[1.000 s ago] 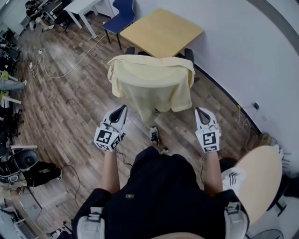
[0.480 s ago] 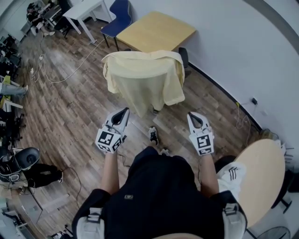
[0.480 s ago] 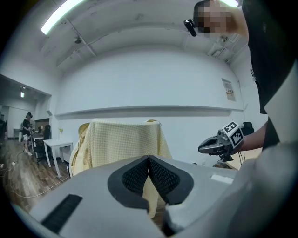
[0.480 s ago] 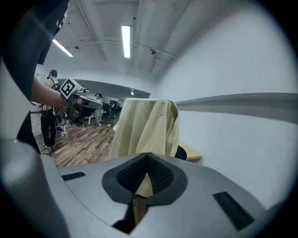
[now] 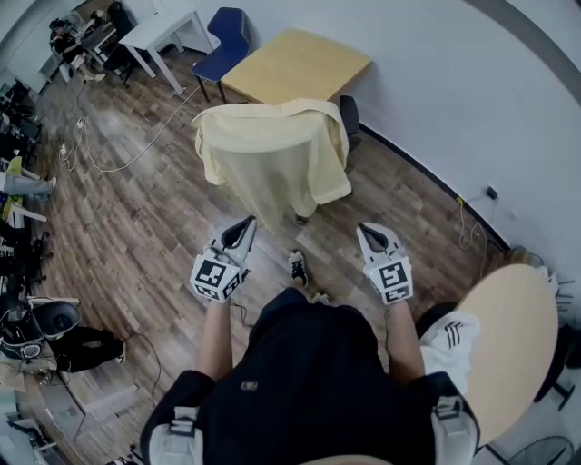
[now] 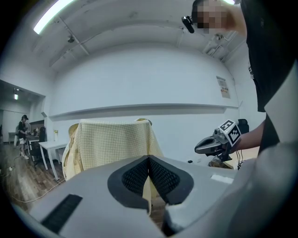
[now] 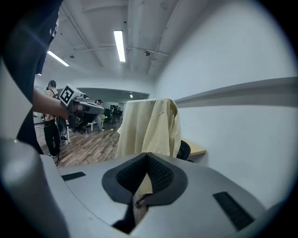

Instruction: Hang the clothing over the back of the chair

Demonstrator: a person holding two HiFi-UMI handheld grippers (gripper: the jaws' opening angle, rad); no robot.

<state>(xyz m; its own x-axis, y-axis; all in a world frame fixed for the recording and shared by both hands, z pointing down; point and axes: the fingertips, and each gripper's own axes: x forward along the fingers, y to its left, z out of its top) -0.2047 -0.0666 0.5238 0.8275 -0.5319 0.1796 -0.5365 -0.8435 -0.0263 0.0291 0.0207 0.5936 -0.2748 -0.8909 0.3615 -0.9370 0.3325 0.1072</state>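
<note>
A pale yellow shirt [image 5: 274,154] hangs draped over the back of a dark chair [image 5: 348,113] in front of me. It also fills the middle of the left gripper view as the shirt [image 6: 111,144], and shows as the shirt [image 7: 148,128] in the right gripper view. My left gripper [image 5: 246,226] is held low, short of the shirt's hem, jaws shut and empty. My right gripper [image 5: 367,232] sits level with it to the right, also shut on nothing. Both stand apart from the cloth.
A light wooden table [image 5: 295,64] stands behind the chair against the white wall. A blue chair [image 5: 221,34] and a white table [image 5: 166,25] are further back left. A round wooden table [image 5: 504,359] is at my right. Cables [image 5: 109,136] lie on the wood floor.
Both grippers have drawn back from the shirt, toward me and closer together. The draped shirt and chair now sit further off, up and left in the head view.
</note>
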